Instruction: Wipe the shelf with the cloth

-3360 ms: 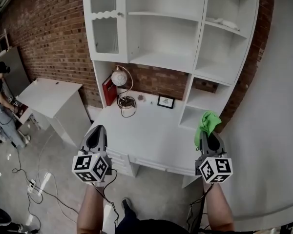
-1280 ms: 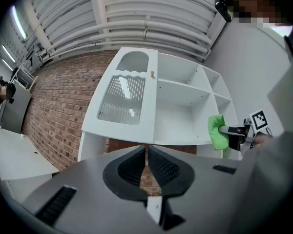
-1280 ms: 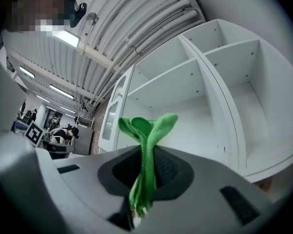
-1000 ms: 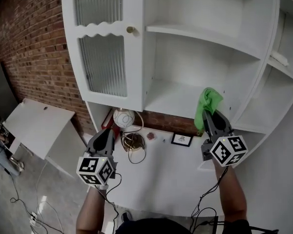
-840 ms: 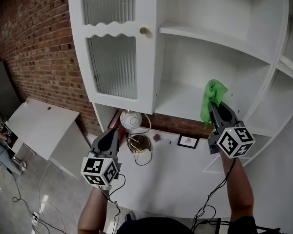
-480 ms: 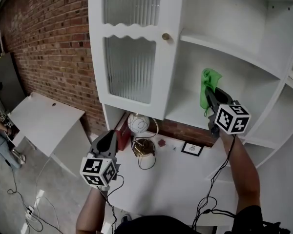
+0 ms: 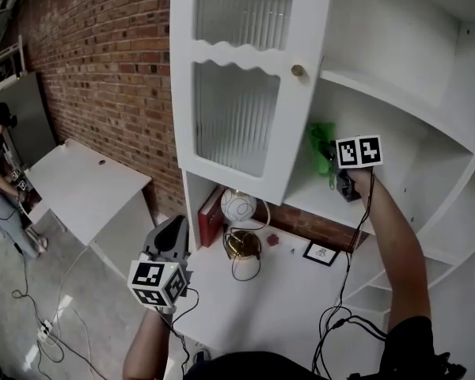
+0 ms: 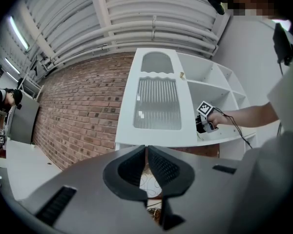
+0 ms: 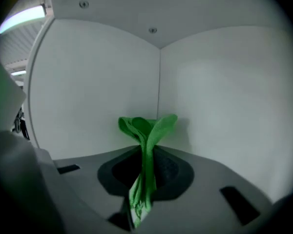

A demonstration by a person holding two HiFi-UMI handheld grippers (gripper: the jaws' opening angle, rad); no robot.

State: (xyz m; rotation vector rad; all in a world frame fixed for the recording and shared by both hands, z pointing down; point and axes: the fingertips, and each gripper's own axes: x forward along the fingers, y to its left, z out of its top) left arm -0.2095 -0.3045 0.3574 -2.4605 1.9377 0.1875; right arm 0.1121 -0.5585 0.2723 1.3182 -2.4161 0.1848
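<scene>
We judge wiping not yet begun: our right gripper (image 7: 331,155) clamps the cloth (image 7: 320,141) above the shelf (image 7: 313,195); next we press it down and sweep. Our left gripper (image 7: 168,232), below the shelf, is closed and empty.

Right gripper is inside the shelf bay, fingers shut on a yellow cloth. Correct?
No. The cloth is green, not yellow; the right gripper view shows it. The right gripper is inside the shelf bay, fingers shut on the cloth.

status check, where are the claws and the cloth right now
Right claw shut on green cloth, inside shelf, facing back corner. Left claw shut, holding nothing, held low. No obstruction seen.
</scene>
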